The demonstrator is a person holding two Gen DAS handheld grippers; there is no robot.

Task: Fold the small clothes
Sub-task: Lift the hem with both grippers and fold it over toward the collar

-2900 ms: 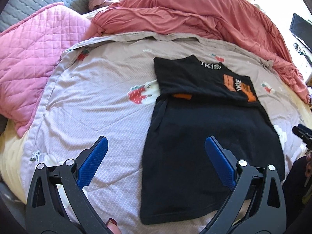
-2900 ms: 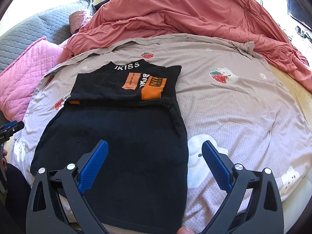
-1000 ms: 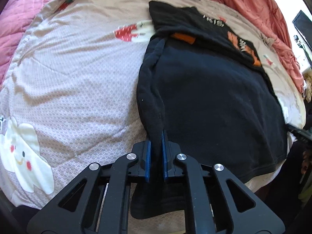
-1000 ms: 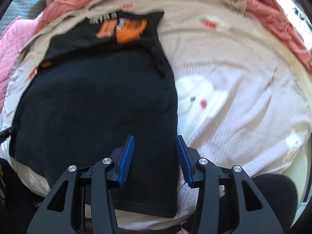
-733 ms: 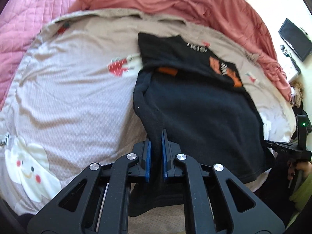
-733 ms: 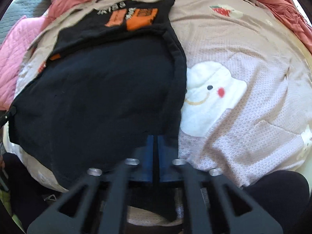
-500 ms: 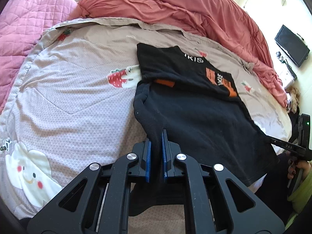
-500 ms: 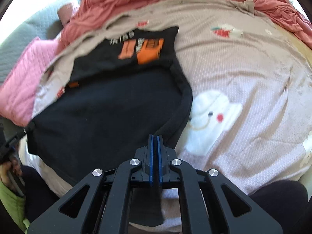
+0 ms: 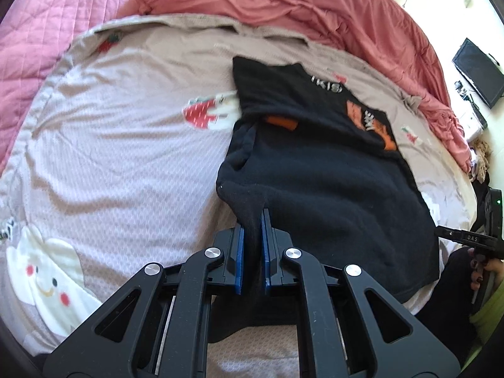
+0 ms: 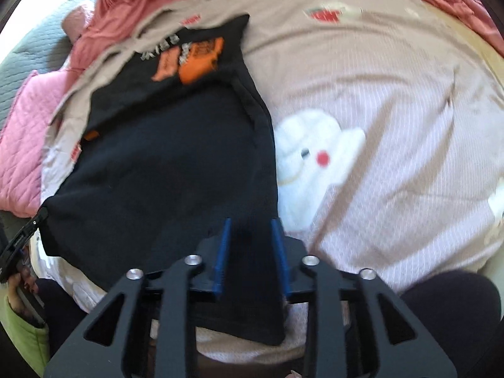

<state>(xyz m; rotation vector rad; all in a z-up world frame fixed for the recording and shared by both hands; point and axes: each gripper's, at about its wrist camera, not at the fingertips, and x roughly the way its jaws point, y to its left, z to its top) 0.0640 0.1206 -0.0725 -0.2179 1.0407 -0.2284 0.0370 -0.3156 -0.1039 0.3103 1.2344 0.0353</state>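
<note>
A black T-shirt with orange and white print lies on the bed, its top part folded down over the body. My left gripper is shut on the shirt's near left edge, and the pinched cloth bunches up between the blue pads. In the right wrist view the shirt fills the left half. My right gripper stands partly open over the shirt's near right corner, with the black cloth lying between the blue pads, which do not press on it.
The bed has a taupe sheet with strawberry and white cartoon prints. A salmon duvet is heaped at the far side and a pink quilted pillow lies at the far left. A dark monitor stands at the right.
My left gripper stays shut on the shirt edge. My right gripper, shut on the right corner half a second ago, has opened partway and the cloth has dropped back onto the bed.
</note>
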